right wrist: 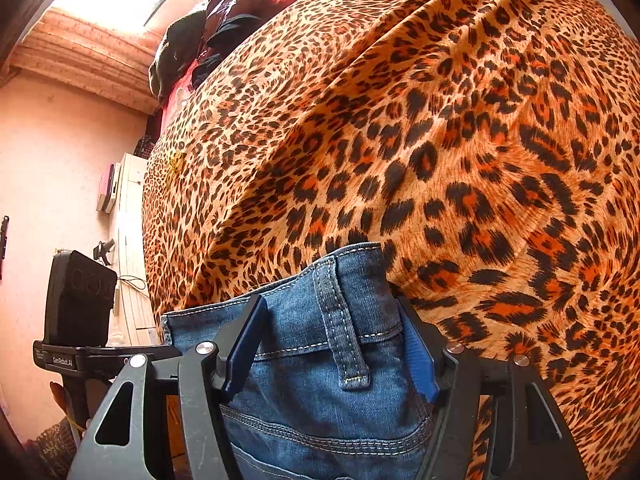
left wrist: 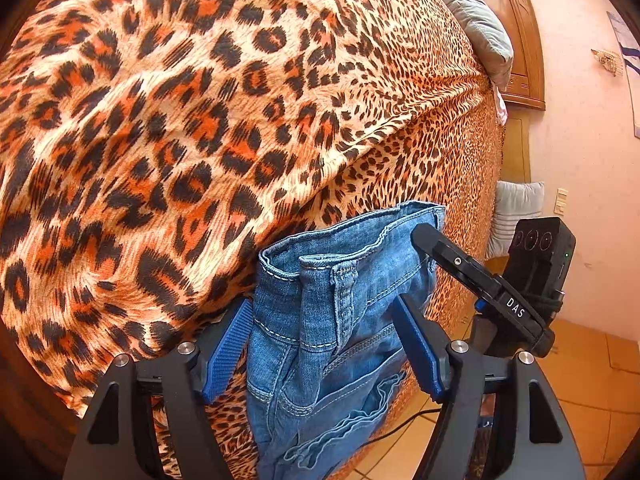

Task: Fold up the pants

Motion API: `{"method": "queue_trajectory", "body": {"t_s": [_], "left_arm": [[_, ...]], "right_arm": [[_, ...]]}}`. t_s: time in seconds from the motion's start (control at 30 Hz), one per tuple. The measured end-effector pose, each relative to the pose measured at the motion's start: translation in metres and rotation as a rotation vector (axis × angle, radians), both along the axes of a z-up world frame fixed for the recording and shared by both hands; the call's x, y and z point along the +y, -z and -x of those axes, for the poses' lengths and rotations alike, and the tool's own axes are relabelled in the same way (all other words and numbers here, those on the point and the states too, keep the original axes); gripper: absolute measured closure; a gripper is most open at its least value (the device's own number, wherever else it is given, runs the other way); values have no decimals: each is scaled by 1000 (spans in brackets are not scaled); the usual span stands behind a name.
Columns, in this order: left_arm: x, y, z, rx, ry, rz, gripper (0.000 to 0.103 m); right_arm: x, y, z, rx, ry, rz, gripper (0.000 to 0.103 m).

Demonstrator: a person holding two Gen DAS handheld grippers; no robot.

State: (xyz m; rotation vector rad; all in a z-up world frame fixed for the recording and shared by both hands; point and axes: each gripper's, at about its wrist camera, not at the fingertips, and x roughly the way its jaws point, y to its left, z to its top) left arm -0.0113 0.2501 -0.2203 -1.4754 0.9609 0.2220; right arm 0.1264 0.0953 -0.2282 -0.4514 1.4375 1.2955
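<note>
You hold the jeans (left wrist: 332, 320) by the waistband at the near edge of the bed (left wrist: 200, 120), left tool (left wrist: 326, 346) and right tool (right wrist: 334, 350) each clamped on denim. They hang unfolded; next, lay them flat on the bedspread.

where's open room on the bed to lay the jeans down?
Leopard bedspread lies bare ahead of the jeans, up to the grey pillow. Crowded: clothes pile at the far corner in the right wrist view.
</note>
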Motion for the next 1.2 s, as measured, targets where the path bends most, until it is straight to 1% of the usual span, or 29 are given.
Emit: {"method": "queue_trajectory", "body": {"t_s": [0.03, 0.07, 0.1, 0.13, 0.17, 0.2, 0.3, 0.37, 0.47, 0.57, 0.63, 0.67, 0.77, 0.87, 0.97, 1.03, 1.07, 1.13, 1.17, 1.2], "left_arm": [[-1, -2, -2, -1, 12, -14, 33], [-3, -7, -2, -2, 25, -34, 39], [-5, -8, -6, 15, 46, -63, 56], [-8, -8, -10, 40, 67, -96, 63], [-9, -9, -14, 54, 78, -121, 68], [-10, -13, -16, 56, 82, -141, 75], [-17, -31, -22, 70, 100, -216, 84], [-24, -49, -22, 52, 114, -274, 86], [-39, -82, -18, 16, 142, -373, 86], [-61, -115, -9, -15, 173, -469, 86], [-80, -137, 1, -40, 197, -532, 86], [-88, -148, 12, -59, 214, -561, 86], [-126, -177, 28, -100, 285, -660, 86], [-169, -192, 45, -127, 378, -735, 86], [-212, -191, 58, -149, 480, -756, 84], [-240, -179, 62, -153, 559, -737, 84], [-255, -169, 63, -145, 608, -716, 83], [-281, -142, 62, -104, 708, -660, 81], [-293, -124, 62, -73, 758, -630, 78], [-303, -108, 62, -33, 805, -625, 74]], "right_arm": [[1, -1, 1, -17, -8, 10, 40], [3, -1, 2, -45, -16, 23, 49], [4, -1, 4, -75, -22, 37, 65], [6, 0, 5, -89, -25, 49, 72], [4, -1, 4, -93, -19, 49, 78], [3, -4, 6, -100, -14, 36, 81], [-3, -23, 16, -139, -18, -27, 86], [-14, -38, 15, -145, -8, -74, 87], [-37, -68, 14, -109, 20, -181, 87], [-66, -100, 20, -84, 23, -296, 87], [-91, -118, 25, -66, 30, -364, 87], [-104, -126, 27, -59, 38, -389, 87], [-155, -144, 32, -19, 62, -472, 87], [-214, -145, 41, 13, 86, -520, 86], [-273, -132, 51, 30, 120, -527, 84], [-309, -115, 59, 26, 153, -500, 82], [-325, -103, 62, 29, 171, -475, 80], [-352, -75, 69, -16, 193, -394, 73], [-363, -58, 73, -43, 196, -328, 68], [-373, -39, 76, -55, 205, -258, 61]]}}
